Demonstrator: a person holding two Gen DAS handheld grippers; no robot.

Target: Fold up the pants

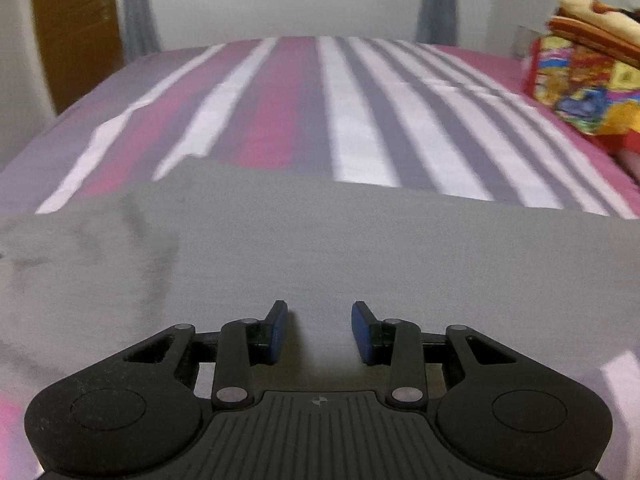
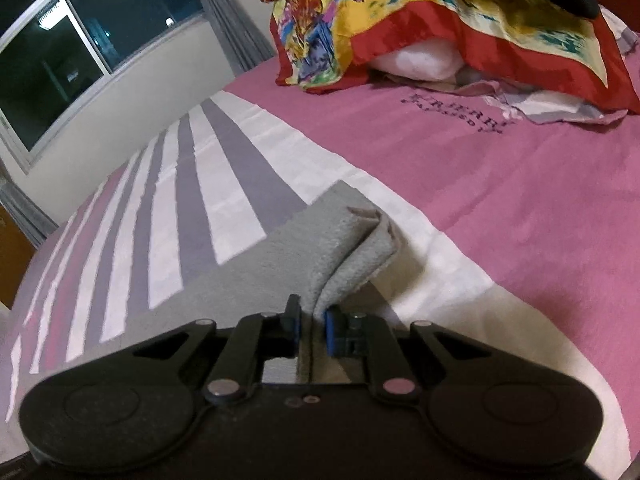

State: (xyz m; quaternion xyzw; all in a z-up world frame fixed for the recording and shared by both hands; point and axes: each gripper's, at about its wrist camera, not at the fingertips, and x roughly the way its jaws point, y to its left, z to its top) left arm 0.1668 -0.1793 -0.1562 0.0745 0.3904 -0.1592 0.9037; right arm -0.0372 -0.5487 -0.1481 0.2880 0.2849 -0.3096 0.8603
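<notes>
Grey pants (image 1: 320, 240) lie spread across the near part of the striped bed sheet (image 1: 360, 120). In the left wrist view my left gripper (image 1: 319, 330) hovers low over the flat grey cloth. Its blue pads (image 1: 280, 328) stand apart with nothing pinched between them. In the right wrist view my right gripper (image 2: 312, 328) is shut on a raised fold at the edge of the pants (image 2: 352, 248). The cloth rises from the pink, white and grey sheet (image 2: 520, 220) into the pads, and the corner beyond them hangs creased.
A pile of colourful pillows and blankets (image 1: 580, 80) sits at the right side of the bed, also close ahead in the right wrist view (image 2: 440, 20). A window (image 2: 60, 52) with grey curtains and a wall lie behind the bed. A wooden door (image 1: 76, 32) stands at the left.
</notes>
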